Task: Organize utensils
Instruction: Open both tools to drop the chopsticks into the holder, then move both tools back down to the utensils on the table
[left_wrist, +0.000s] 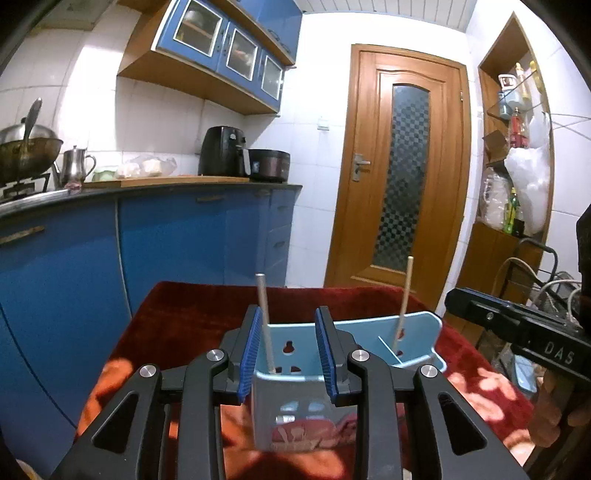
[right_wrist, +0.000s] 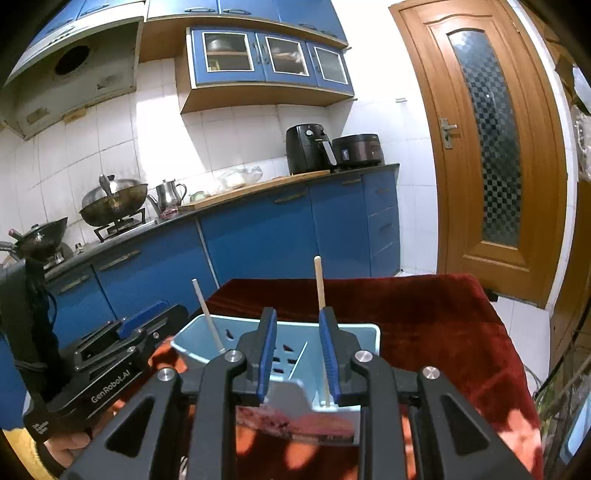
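Note:
A light blue plastic utensil holder (left_wrist: 417, 334) (right_wrist: 225, 328) with two compartments stands on the red cloth. A grey stick (left_wrist: 264, 314) (right_wrist: 207, 314) stands in its left compartment, a wooden chopstick (left_wrist: 402, 302) (right_wrist: 320, 295) in its right one. My left gripper (left_wrist: 289, 354) is open above the left compartment, its left finger next to the grey stick. My right gripper (right_wrist: 298, 354) is open above the right compartment, the wooden chopstick beside its right finger. Each gripper shows in the other's view, the right one in the left wrist view (left_wrist: 491, 317) and the left one in the right wrist view (right_wrist: 144, 321).
The red cloth (left_wrist: 192, 317) (right_wrist: 424, 314) covers a small table. Blue cabinets (left_wrist: 184, 240) with a counter, air fryer (left_wrist: 223, 151), cooker and wok (right_wrist: 110, 203) stand behind. A wooden door (left_wrist: 399, 166) is at the back, shelves (left_wrist: 517, 147) to the right.

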